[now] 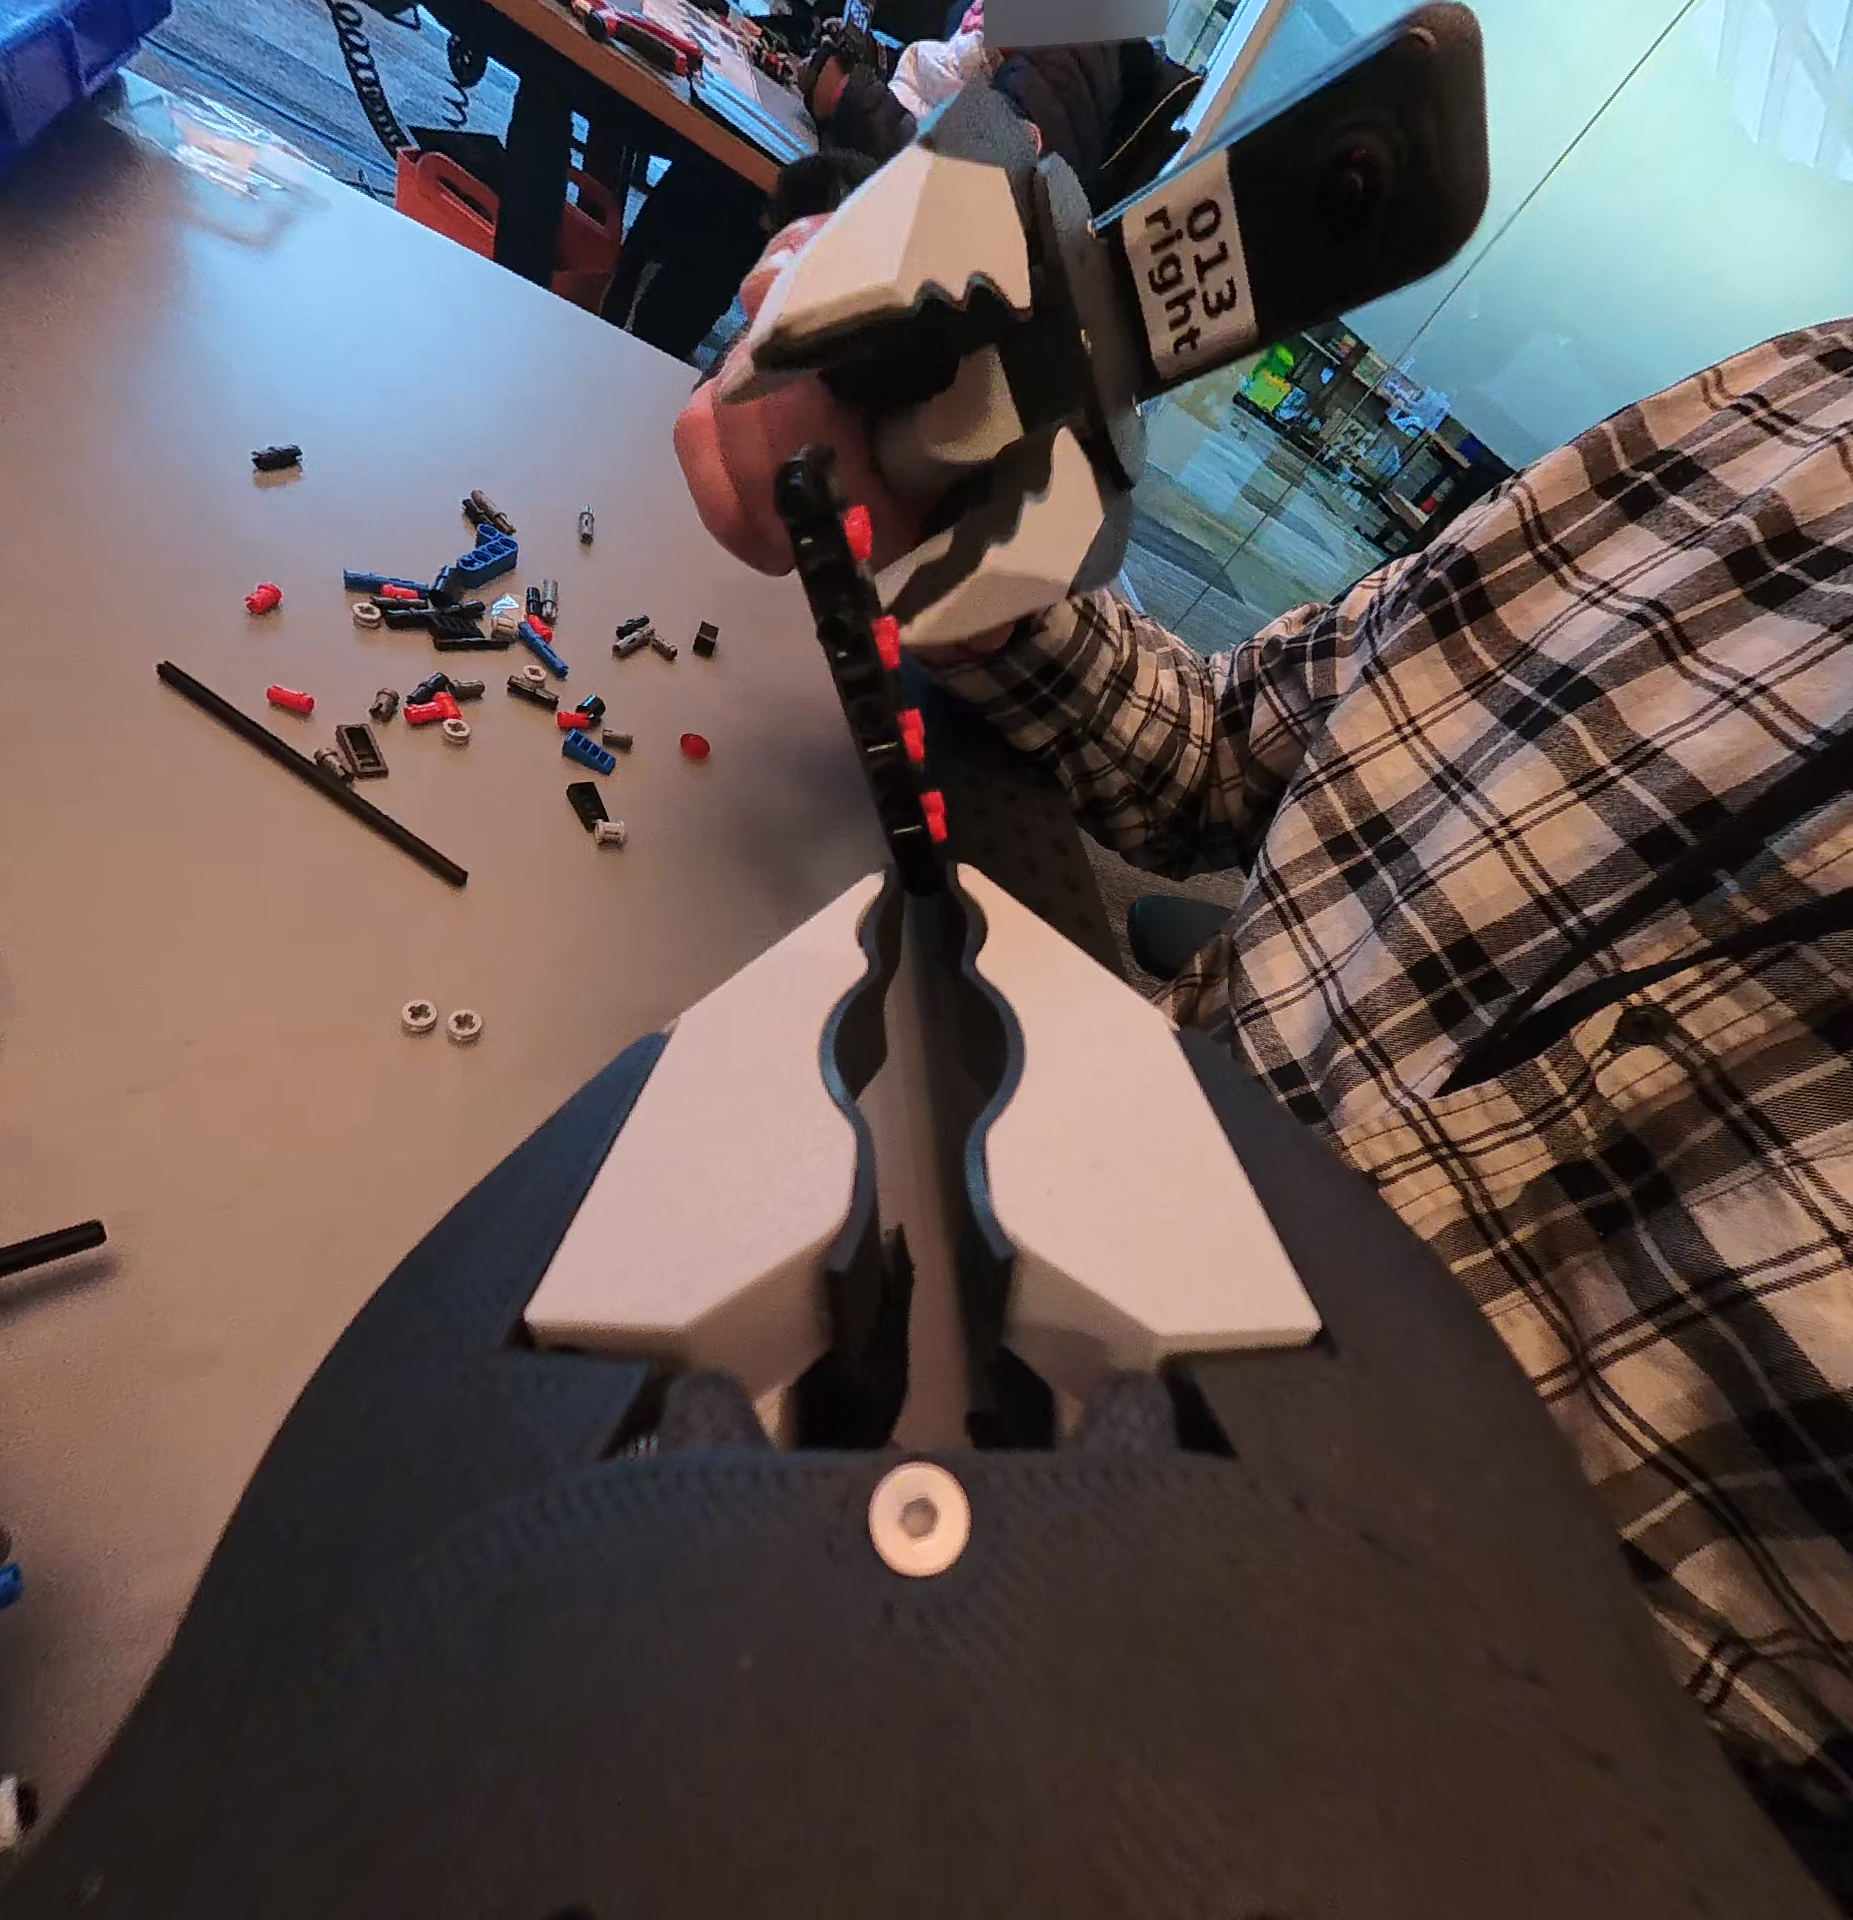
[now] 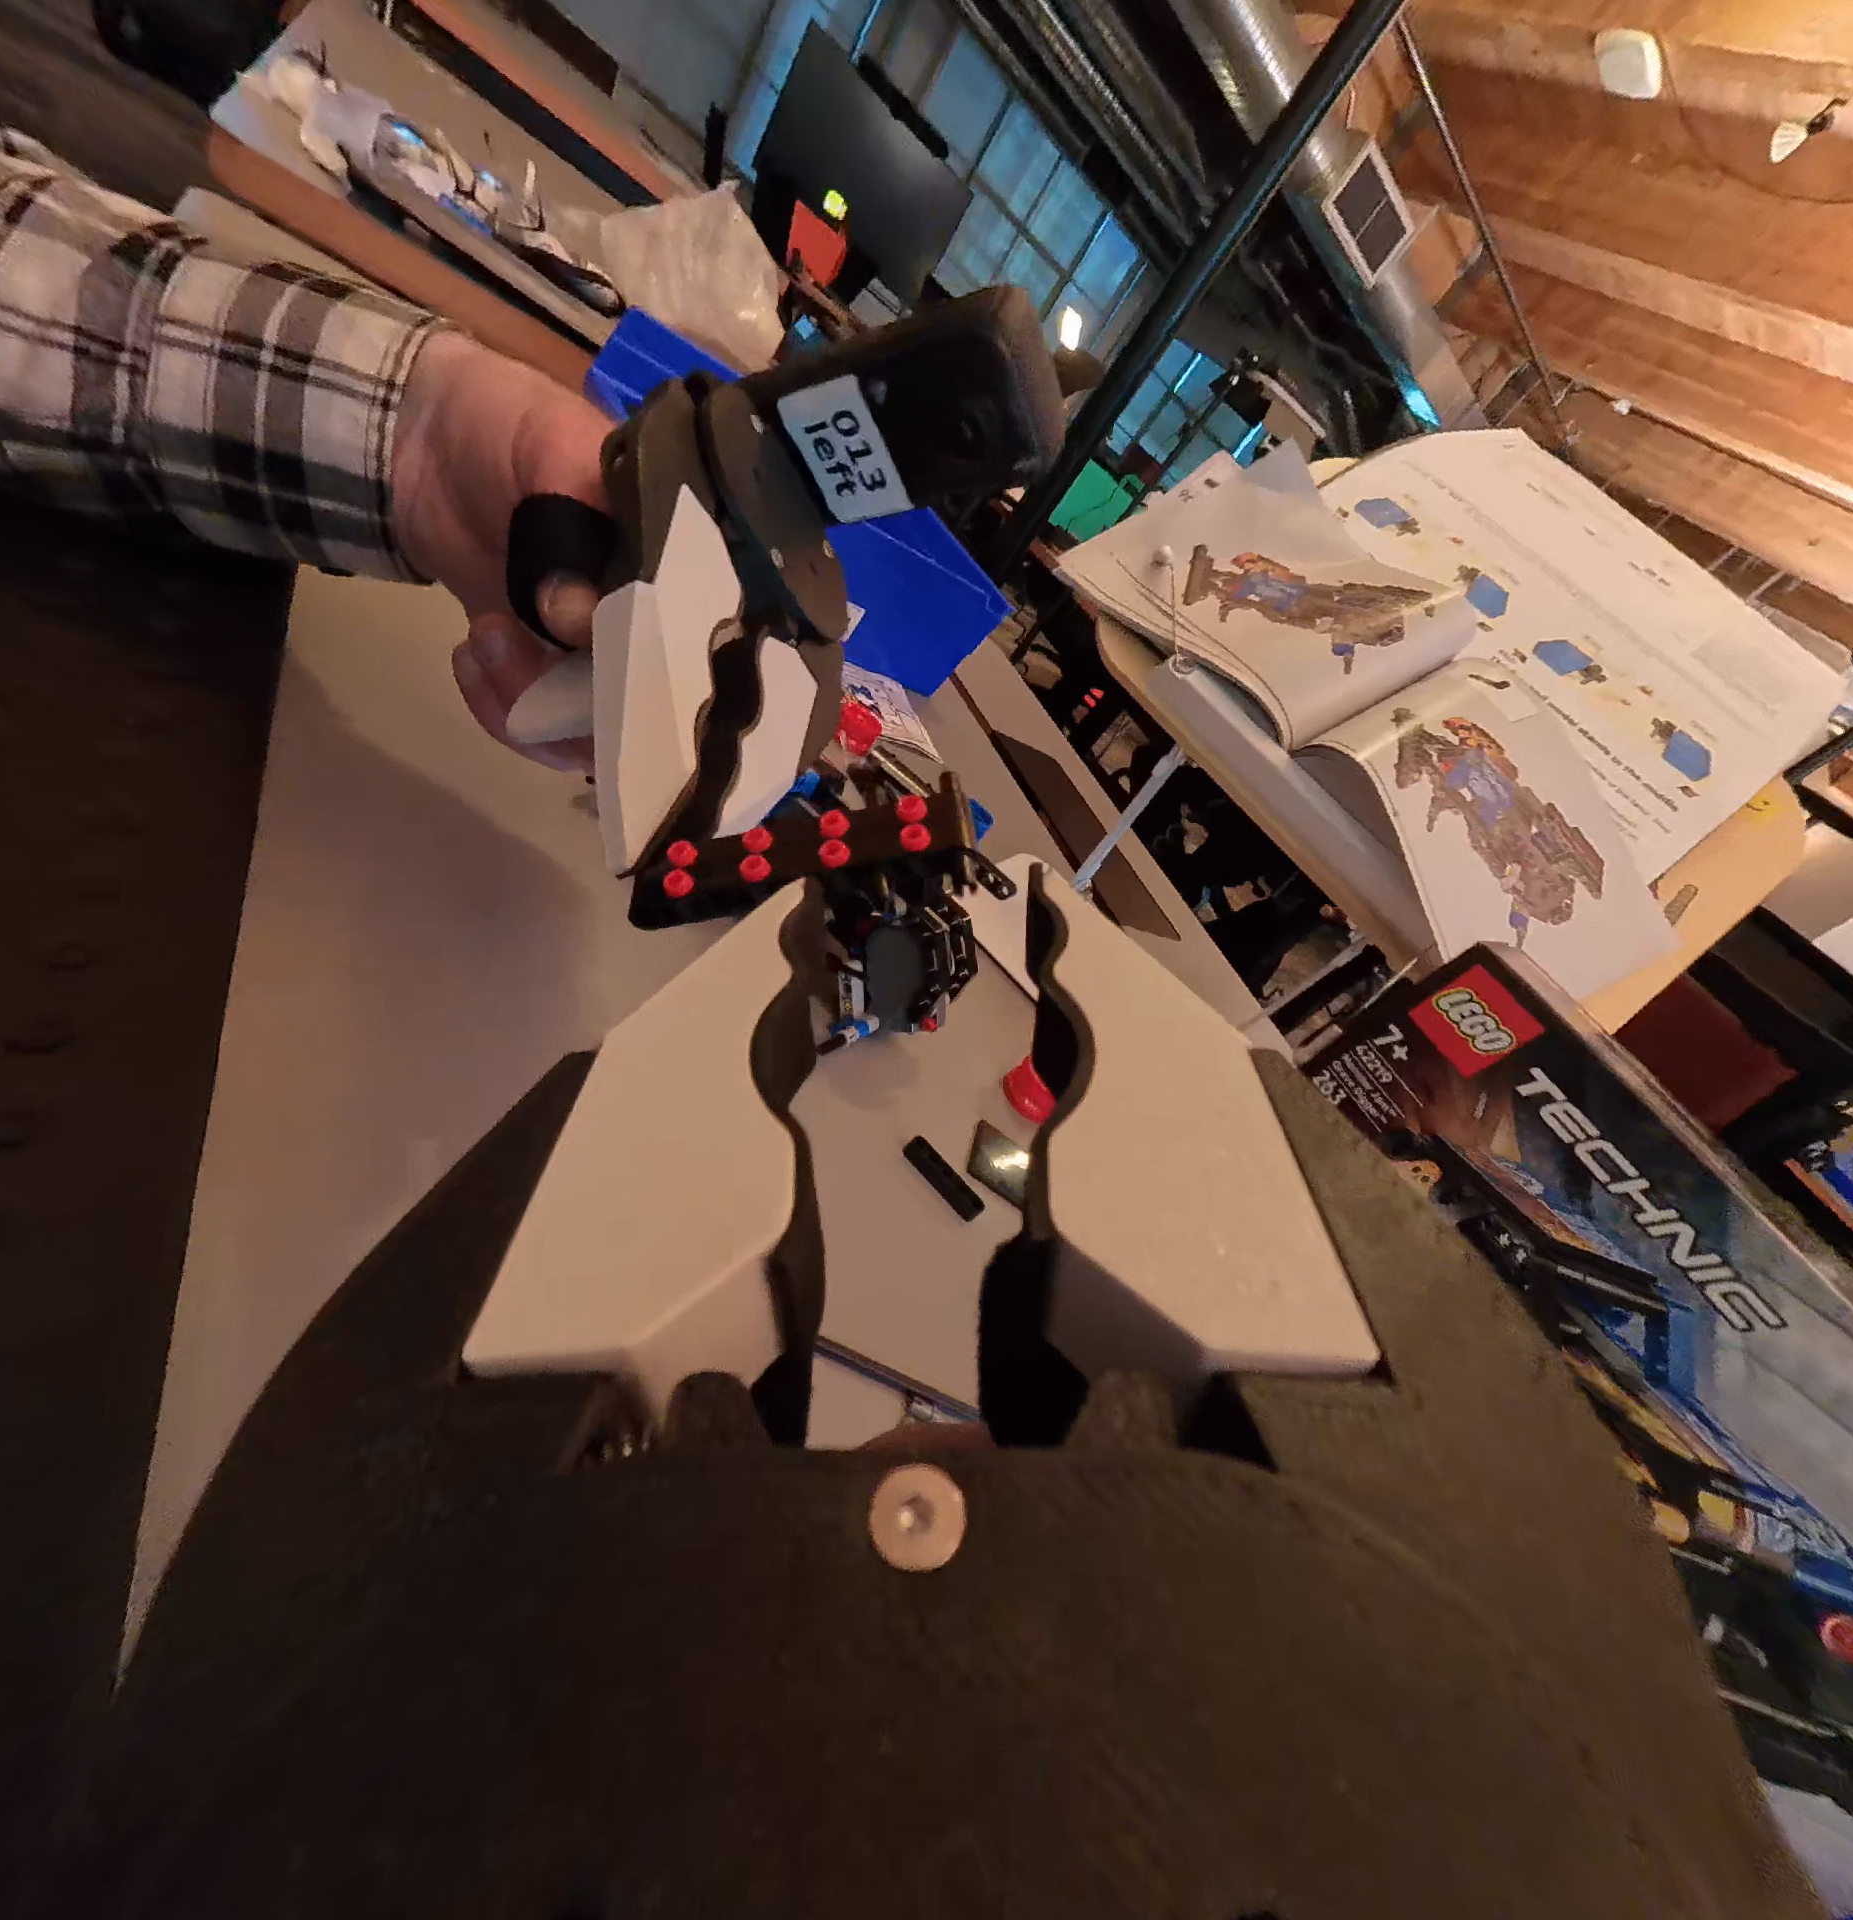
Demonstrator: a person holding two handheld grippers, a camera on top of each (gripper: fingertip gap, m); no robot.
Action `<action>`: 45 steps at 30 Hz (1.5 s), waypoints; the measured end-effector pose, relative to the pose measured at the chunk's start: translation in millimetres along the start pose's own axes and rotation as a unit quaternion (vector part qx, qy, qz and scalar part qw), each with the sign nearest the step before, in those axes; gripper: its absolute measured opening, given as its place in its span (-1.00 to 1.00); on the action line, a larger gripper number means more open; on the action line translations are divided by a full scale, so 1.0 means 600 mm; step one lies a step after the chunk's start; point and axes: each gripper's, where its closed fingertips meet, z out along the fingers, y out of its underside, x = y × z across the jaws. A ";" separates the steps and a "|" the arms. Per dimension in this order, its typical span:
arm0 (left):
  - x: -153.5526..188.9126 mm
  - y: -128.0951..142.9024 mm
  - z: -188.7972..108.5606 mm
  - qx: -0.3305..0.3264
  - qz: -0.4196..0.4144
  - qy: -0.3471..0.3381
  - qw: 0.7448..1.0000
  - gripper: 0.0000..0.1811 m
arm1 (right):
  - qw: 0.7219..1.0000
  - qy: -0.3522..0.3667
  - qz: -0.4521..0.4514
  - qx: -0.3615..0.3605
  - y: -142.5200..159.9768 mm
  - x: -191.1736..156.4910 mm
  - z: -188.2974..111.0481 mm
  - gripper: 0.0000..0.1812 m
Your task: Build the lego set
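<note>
So, left gripper [image 1: 924,883] is clamped on a black beam assembly [image 1: 860,665], held up in the air above the table [image 1: 174,1039], jaws nearly together with only the beam's thickness between them. Edge-on in the left wrist view it looks like a thin black strip with four red pins [image 1: 909,734] poking out one side. From the right wrist view the flat face shows: black piece [image 2: 797,857], two rows of holes, about eight red pins [image 2: 756,840] in them. Right gripper [image 2: 917,904] is wide apart, nothing between the fingers, tips just beside the beam, contact unclear. Partly built black model [image 2: 901,966] sits on the table behind it. Loose red, blue, black and grey parts [image 1: 465,644] scattered on the table, long black axle [image 1: 309,774] beside them. Open instruction booklet [image 2: 1421,665] and set box [image 2: 1587,1174] to the right.
</note>
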 end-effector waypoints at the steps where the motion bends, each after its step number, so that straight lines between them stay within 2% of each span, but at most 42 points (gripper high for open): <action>1: 0.000 0.002 0.001 -0.002 -0.001 0.002 1.000 -0.95 | 1.000 -0.003 -0.006 0.003 -0.003 -0.005 0.002 -0.60; 9: 0.001 0.006 0.004 -0.007 -0.013 0.010 1.000 -0.95 | 1.000 0.001 0.001 0.010 -0.007 0.001 -0.003 -0.97; 16: 0.006 -0.001 -0.014 0.006 -0.015 0.012 1.000 -0.94 | 1.000 0.002 0.006 -0.016 0.013 0.003 0.010 -0.91; 23: 0.019 -0.013 -0.055 0.024 -0.017 0.003 1.000 -0.95 | 0.997 0.007 -0.056 -0.056 0.006 0.001 0.036 -0.86; 27: 0.020 -0.014 -0.076 0.034 -0.026 -0.003 0.999 -0.96 | 0.995 0.016 -0.072 -0.066 -0.004 0.010 0.046 -0.67; 30: 0.018 -0.010 -0.087 0.040 -0.038 0.000 0.998 -0.96 | 0.989 0.014 -0.123 -0.083 -0.008 0.003 0.051 -0.67; 35: 0.018 -0.006 -0.103 0.050 -0.056 0.012 0.997 -0.96 | 0.962 0.005 -0.245 -0.120 -0.002 -0.017 0.068 -0.71; 45: 0.011 -0.011 -0.119 0.127 -0.087 0.026 0.988 -0.97 | 0.964 -0.007 -0.240 -0.116 0.003 -0.030 0.075 -0.65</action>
